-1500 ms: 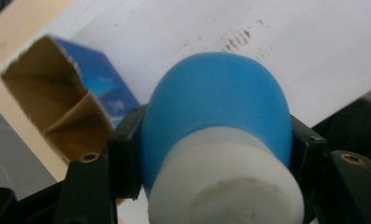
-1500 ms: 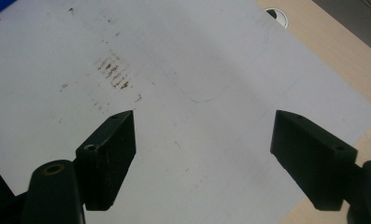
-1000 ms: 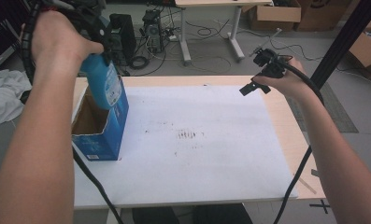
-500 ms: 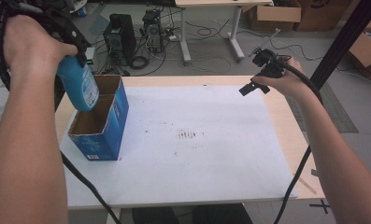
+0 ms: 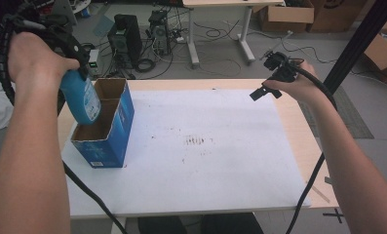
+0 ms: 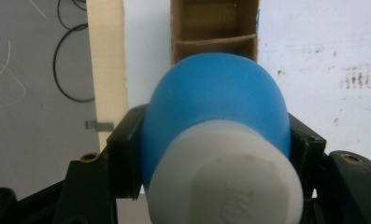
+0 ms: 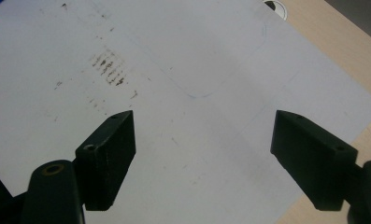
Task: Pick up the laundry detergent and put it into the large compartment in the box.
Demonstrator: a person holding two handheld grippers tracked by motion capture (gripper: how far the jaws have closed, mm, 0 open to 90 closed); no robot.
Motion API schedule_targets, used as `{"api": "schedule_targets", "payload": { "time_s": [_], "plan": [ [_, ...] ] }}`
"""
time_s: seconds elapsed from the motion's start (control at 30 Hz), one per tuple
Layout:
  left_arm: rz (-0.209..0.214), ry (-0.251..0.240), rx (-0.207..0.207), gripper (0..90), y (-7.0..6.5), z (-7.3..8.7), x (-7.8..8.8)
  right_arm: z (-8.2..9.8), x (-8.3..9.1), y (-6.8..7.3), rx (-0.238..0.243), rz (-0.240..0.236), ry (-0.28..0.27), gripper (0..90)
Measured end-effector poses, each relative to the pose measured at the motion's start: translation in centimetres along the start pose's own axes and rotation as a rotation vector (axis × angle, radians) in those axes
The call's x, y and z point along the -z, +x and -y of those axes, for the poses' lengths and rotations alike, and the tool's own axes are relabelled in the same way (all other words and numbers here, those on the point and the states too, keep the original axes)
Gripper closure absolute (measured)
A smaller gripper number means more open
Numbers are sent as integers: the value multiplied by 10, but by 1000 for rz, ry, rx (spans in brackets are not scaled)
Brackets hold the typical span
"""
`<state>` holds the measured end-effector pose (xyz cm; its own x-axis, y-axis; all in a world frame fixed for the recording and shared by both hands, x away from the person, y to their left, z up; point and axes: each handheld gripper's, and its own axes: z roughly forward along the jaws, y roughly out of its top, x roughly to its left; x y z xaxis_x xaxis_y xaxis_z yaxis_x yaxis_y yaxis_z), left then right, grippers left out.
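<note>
A blue bottle (image 5: 82, 101) with a white cap (image 6: 225, 179) hangs bottom-down over the open blue cardboard box (image 5: 108, 139) at the table's left. My left gripper (image 5: 67, 53) is shut on the bottle's upper part, one black jaw on each side of it. In the left gripper view the bottle (image 6: 216, 102) hides most of the box's brown inside (image 6: 214, 28), which has a divider. My right gripper (image 5: 265, 91) hovers open above the table's far right, nothing between its jaws; its own view looks down past its fingers (image 7: 109, 154) on the white sheet (image 7: 183, 84).
The white sheet (image 5: 205, 161) with dark smudges covers most of the wooden table (image 5: 298, 122). Cables trail from both grippers. Beyond the far edge, on the floor, are computer towers (image 5: 125, 41), wires and cardboard boxes (image 5: 286, 14). A black post (image 5: 357, 44) stands at the right.
My left gripper has carried the blue bottle left and down, so its bottom now sits lower over the box's opening. The right gripper has kept still.
</note>
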<state>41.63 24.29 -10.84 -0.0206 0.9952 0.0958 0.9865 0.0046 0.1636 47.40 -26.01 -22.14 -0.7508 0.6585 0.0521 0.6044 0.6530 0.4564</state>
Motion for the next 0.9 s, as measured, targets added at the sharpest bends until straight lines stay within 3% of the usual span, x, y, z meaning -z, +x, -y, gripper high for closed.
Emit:
{"api": "schedule_targets", "payload": {
  "time_s": [0.37, 0.9],
  "plan": [
    [1, 39, -16, 381, 0, -3, -33, 1, -1, -1, -2, -2, 0, 221],
    [44, 96, -4, 381, -3, -3, -91, 4, -5, -4, -8, -2, 12, 221]
  ]
}}
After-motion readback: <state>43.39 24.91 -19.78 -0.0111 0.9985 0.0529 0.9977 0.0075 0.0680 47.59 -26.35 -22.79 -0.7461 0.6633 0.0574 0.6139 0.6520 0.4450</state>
